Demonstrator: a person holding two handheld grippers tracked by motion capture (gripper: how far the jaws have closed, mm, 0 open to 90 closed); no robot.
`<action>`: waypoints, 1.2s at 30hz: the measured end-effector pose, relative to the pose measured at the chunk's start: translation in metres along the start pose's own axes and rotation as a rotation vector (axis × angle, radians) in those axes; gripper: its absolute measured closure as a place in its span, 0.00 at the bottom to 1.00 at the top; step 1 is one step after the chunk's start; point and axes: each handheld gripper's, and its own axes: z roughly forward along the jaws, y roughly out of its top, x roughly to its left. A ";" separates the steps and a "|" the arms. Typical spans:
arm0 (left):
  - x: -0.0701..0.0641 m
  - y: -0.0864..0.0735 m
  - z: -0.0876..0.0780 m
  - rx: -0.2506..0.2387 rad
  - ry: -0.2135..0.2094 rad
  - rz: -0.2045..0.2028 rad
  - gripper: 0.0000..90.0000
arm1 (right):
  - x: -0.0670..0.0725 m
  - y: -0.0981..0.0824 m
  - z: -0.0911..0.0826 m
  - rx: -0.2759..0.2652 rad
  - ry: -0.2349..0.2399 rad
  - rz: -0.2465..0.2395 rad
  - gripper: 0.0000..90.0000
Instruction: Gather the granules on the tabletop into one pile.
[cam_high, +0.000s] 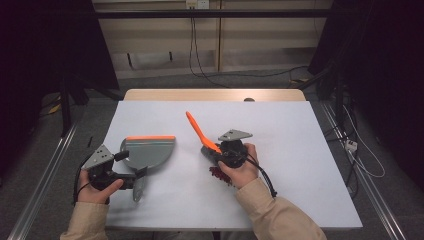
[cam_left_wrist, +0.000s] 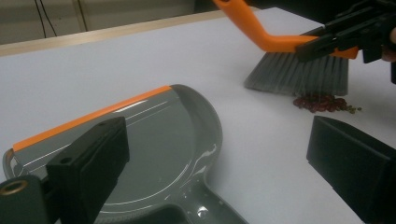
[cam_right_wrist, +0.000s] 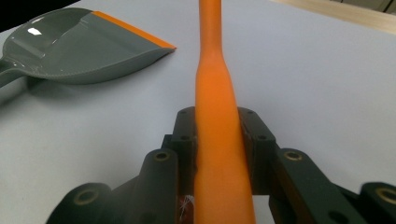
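A: How far along is the sweeping?

B: Barely begun. The small heap of dark red beans (cam_left_wrist: 324, 102) lies unswept beneath the orange-handled grey-bristled brush (cam_left_wrist: 299, 70), well apart from the grey plastic dustpan with orange lip (cam_high: 148, 151).

A: Grips?

B: The right gripper (cam_right_wrist: 219, 140) pinches the brush handle, long axis toward eleven o'clock. The left gripper (cam_high: 131, 176) appears to clamp the dustpan's handle; its lip faces twelve.
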 end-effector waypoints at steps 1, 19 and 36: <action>0.000 0.000 0.000 0.000 -0.001 0.001 0.06 | -0.001 -0.001 -0.004 0.003 0.002 0.000 0.79; 0.001 -0.001 0.001 0.006 0.003 0.003 0.06 | -0.030 0.005 -0.001 -0.048 0.024 0.025 0.79; 0.001 -0.001 0.001 0.008 0.007 0.003 0.06 | -0.018 0.013 0.025 0.030 0.101 -0.087 0.79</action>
